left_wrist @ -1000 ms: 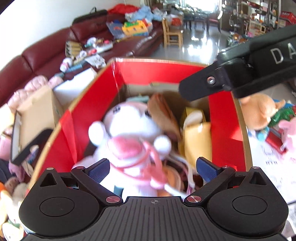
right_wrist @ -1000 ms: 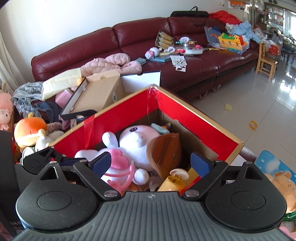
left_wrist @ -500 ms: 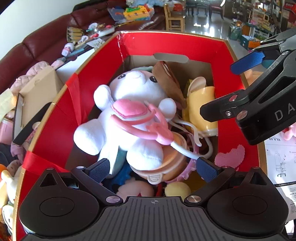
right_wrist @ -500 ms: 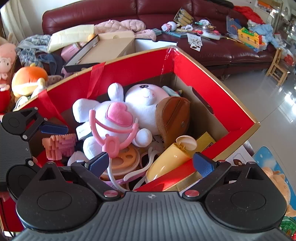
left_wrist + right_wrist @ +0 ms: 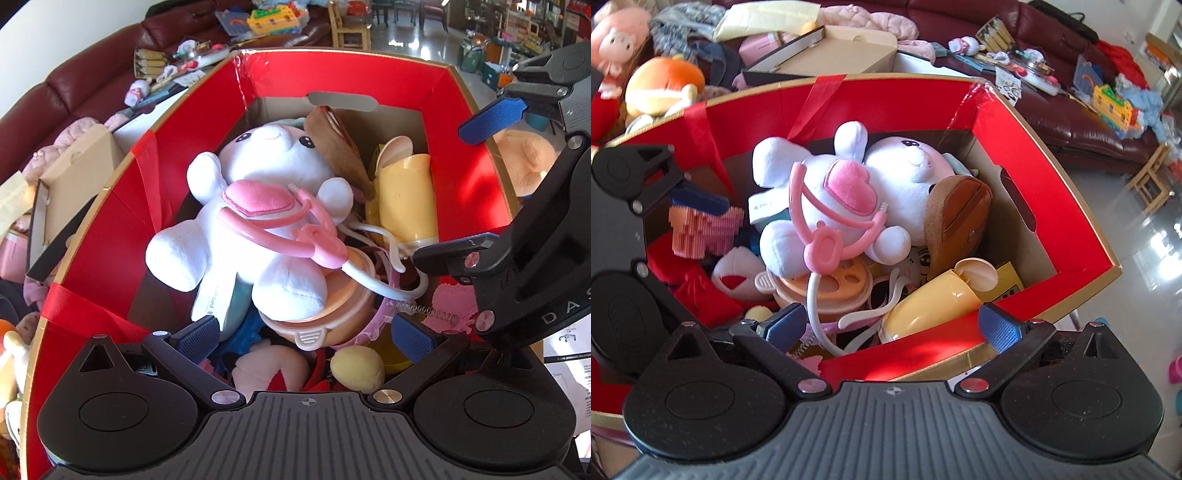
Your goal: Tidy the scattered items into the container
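Both tongs wide, empty: left tongs (image 5: 303,338) and right tongs (image 5: 892,325) over red box (image 5: 110,236). White plush bear (image 5: 258,206) atop pile inside, pink heart on chest, pink toy stethoscope (image 5: 295,232) draped across.

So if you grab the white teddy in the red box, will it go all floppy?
Probably yes. The white teddy looks like soft plush, so its arms and legs would likely droop. It seems light for its size. The pink toy stethoscope lies draped over it and might slide off or come along. It shouldn't roll, since it is nestled among other toys.
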{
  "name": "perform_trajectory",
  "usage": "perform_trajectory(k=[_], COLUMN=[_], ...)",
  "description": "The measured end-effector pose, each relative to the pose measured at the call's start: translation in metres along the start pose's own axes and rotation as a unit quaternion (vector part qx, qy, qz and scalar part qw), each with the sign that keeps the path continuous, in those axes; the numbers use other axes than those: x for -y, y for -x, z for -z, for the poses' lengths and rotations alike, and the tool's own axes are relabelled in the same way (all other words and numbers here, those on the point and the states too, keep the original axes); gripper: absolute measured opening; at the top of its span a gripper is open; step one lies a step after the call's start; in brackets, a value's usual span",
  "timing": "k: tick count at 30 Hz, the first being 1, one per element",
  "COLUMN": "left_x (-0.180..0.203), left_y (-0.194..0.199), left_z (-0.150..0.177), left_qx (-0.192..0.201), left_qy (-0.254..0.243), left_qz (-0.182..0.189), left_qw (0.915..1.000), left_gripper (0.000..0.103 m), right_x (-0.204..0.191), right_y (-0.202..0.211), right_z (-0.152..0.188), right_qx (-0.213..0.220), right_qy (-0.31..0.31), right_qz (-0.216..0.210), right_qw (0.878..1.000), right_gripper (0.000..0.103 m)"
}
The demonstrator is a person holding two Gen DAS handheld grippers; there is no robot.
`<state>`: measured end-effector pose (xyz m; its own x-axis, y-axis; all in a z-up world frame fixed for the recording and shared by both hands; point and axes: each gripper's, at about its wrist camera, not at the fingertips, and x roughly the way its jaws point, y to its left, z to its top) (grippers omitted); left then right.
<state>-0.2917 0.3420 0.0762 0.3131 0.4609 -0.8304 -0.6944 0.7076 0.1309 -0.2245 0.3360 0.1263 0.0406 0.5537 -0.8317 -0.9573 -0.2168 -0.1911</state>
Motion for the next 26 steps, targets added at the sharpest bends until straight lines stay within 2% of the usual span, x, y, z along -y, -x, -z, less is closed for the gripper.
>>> perform_trajectory(k=[5, 26], left_x=[0.000, -0.001], left_y=[-0.006, -0.027], left_z=[0.003, 0.005], left_qx=[-0.007, -0.013], left_qy=[0.001, 0.007], left_qz=[-0.006, -0.002], left_qw=[1.0000, 0.9999], left_gripper=[0.103, 0.103], right_x=[-0.004, -0.005], right_y=[-0.003, -0.020], right_z=[0.002, 0.000], right_qx=[-0.004, -0.025], right_qy=[0.021, 0.041], right_qz=[0.005, 0.020], right_qw=[1.000, 0.999], right_gripper=[0.100, 0.101])
